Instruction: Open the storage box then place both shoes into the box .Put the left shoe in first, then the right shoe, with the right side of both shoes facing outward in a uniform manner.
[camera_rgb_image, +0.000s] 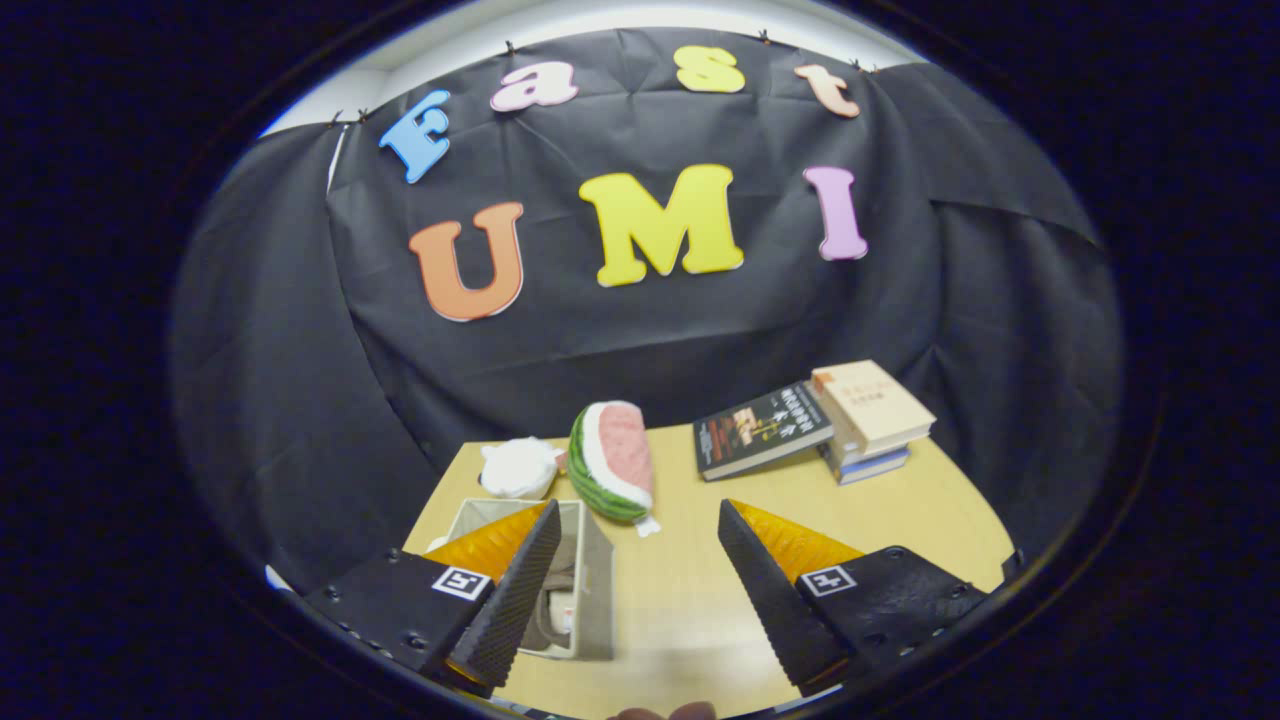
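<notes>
While the tongs (635, 560) stand spread and empty above the tabletop (700, 590), the open storage box (590, 580) sits at lower left, behind the left finger, with a shoe (555, 610) partly visible inside. A plush watermelon slice (612, 462) lies just beyond the box.

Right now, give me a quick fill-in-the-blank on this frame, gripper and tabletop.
1. The gripper is ____, with bare table between its fingers.
2. The storage box sits by the gripper's ____ finger.
3. The watermelon slice toy lies just beyond the ____.
4. A dark book leans against a ____ of books.

Missing words: open; left; storage box; stack
</notes>
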